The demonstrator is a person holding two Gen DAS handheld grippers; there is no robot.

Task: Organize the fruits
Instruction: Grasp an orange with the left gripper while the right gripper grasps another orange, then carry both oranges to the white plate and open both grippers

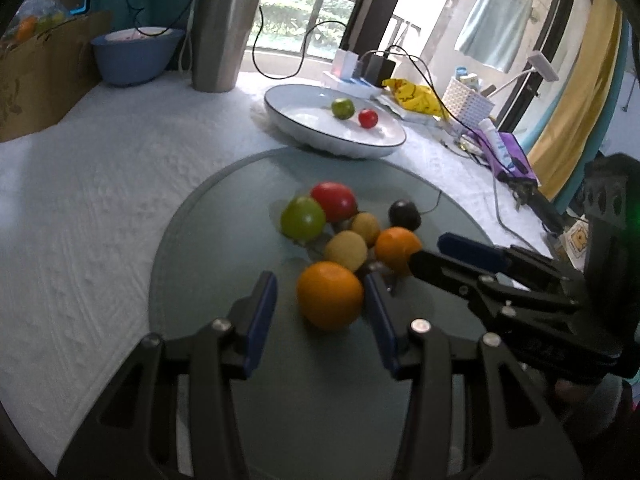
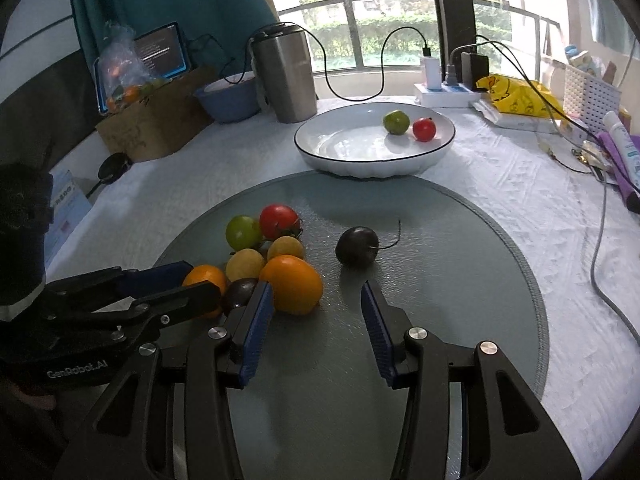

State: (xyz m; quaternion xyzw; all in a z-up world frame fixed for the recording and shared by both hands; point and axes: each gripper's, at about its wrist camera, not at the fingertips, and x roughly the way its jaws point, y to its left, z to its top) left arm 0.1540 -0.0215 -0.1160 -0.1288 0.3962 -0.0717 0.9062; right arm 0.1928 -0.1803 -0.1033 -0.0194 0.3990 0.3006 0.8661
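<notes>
A cluster of small fruits lies on a round grey mat (image 1: 224, 360) (image 2: 460, 280): two orange ones, two yellow, a green, a red and dark ones. My left gripper (image 1: 320, 300) is open, its blue pads on either side of an orange fruit (image 1: 329, 295), not squeezing it. My right gripper (image 2: 318, 312) is open; its left pad touches the other orange fruit (image 2: 294, 283), and the dark plum (image 2: 356, 246) lies just ahead. A white plate (image 2: 340, 152) (image 1: 304, 120) beyond the mat holds a green fruit (image 2: 396, 121) and a red one (image 2: 424, 129).
A steel tumbler (image 2: 284, 76), a blue bowl (image 2: 230, 100) and a cardboard box (image 2: 152, 124) stand at the back left. A power strip with cables (image 2: 444, 92), a yellow bag (image 2: 516, 96), a white basket (image 2: 592, 96) and tubes lie at the right.
</notes>
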